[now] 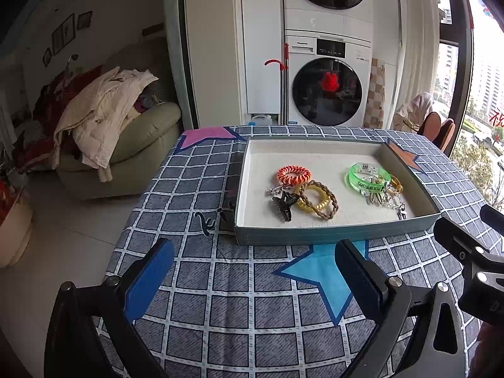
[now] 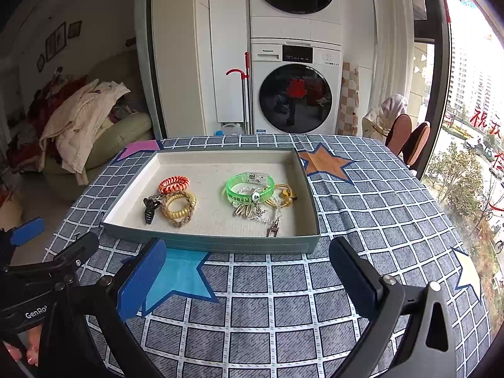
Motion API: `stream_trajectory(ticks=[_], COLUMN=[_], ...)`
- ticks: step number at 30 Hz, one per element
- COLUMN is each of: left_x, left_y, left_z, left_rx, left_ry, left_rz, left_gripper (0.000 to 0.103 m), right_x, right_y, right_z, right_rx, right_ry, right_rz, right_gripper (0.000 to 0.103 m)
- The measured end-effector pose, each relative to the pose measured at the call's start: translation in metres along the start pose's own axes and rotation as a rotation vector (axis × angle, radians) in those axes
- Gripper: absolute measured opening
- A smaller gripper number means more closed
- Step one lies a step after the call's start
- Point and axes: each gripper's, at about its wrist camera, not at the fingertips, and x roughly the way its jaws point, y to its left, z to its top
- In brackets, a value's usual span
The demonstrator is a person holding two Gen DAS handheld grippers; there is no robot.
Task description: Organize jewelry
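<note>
Left wrist view has the left gripper (image 1: 255, 271) low in the frame, jaws spread wide and empty above the checked tablecloth (image 1: 220, 315). Right of centre sits the shallow grey-green tray (image 1: 315, 237) holding an orange coil hair tie (image 1: 294, 174), a black claw clip (image 1: 284, 205), a green wristband (image 1: 367, 178) and a beaded chain (image 1: 395, 203). Right wrist view shows the right gripper (image 2: 247, 272), jaws likewise spread and empty, just before the tray's near wall.
</note>
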Motion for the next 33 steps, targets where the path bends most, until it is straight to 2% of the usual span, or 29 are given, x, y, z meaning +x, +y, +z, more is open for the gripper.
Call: stream_trajectory(ticks=[33], left_x=[0.0012], left_y=[-0.0026], left_z=[-0.0003], left_rx=[0.006], left_ry=[0.014], left_rz=[-0.012], left_gripper=[0.103], right_x=[-0.0010], right_y=[-0.0003], right_z=[-0.0005], right_rx=[0.000], right_ry=[0.001], right_rz=[0.000], right_gripper=[0.103])
